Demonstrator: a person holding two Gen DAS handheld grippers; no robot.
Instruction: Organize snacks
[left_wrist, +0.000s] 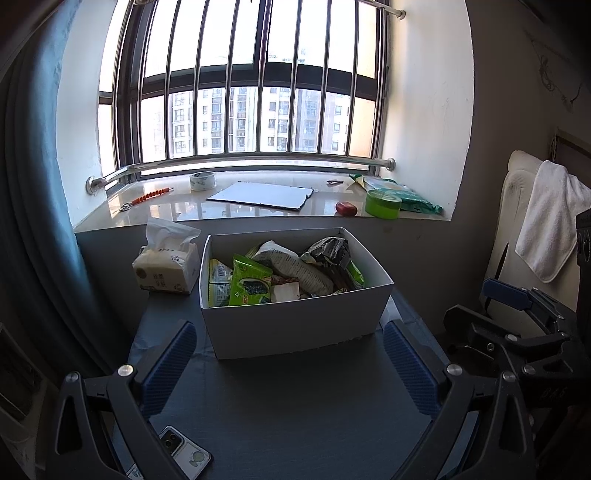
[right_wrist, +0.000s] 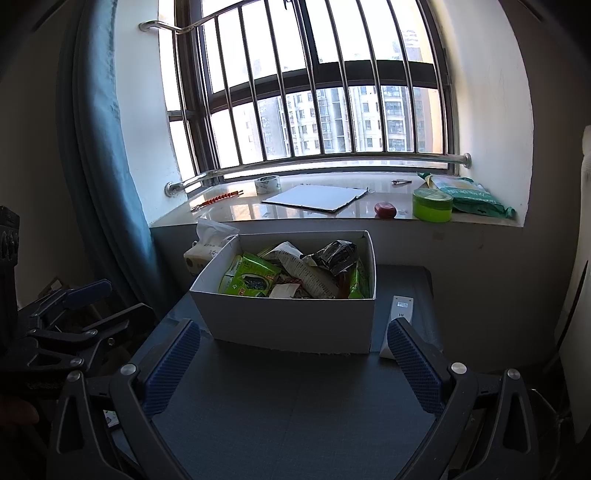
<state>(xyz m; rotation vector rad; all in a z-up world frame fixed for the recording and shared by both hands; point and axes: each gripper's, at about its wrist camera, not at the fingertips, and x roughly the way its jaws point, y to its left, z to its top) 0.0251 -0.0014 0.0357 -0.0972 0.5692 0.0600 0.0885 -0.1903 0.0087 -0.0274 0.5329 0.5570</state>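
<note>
A white cardboard box stands on the dark table, filled with snack packets. Among them are a green seaweed packet, a long white printed bag and a crumpled black-and-silver bag. My left gripper is open just in front of the box, nothing between its blue pads. My right gripper is also open before the box and empty. Each gripper shows at the edge of the other's view: the right gripper and the left gripper.
A tissue pack stands left of the box. A phone lies near the front left, a white remote right of the box. The windowsill holds a tape roll, a white board, a green tub and a red object.
</note>
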